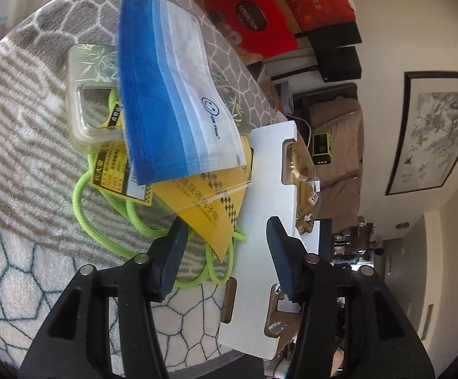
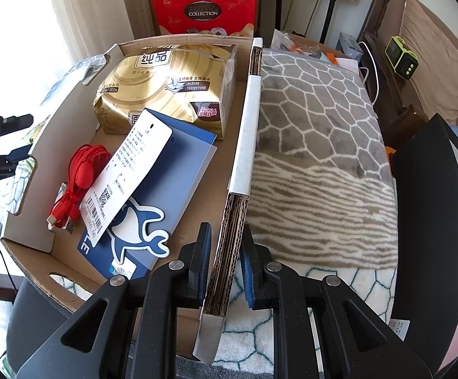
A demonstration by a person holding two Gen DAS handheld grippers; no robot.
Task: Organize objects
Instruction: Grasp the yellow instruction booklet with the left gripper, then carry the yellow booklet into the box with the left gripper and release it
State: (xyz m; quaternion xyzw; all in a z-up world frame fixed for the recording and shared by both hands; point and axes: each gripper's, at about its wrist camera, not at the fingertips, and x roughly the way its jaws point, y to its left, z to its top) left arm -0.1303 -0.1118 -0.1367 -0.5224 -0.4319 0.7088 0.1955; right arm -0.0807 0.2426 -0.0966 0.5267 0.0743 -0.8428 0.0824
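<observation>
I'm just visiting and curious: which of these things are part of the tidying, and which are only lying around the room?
Part of the job:
- cardboard box, right hand-held gripper straddling its wall
- tissue pack, red cable, blue whale card inside
- blue mask pack, yellow packet, green cord, clear case outside, near open left hand-held gripper

Just lying about:
- red gift box
- wall painting
- green device
</observation>
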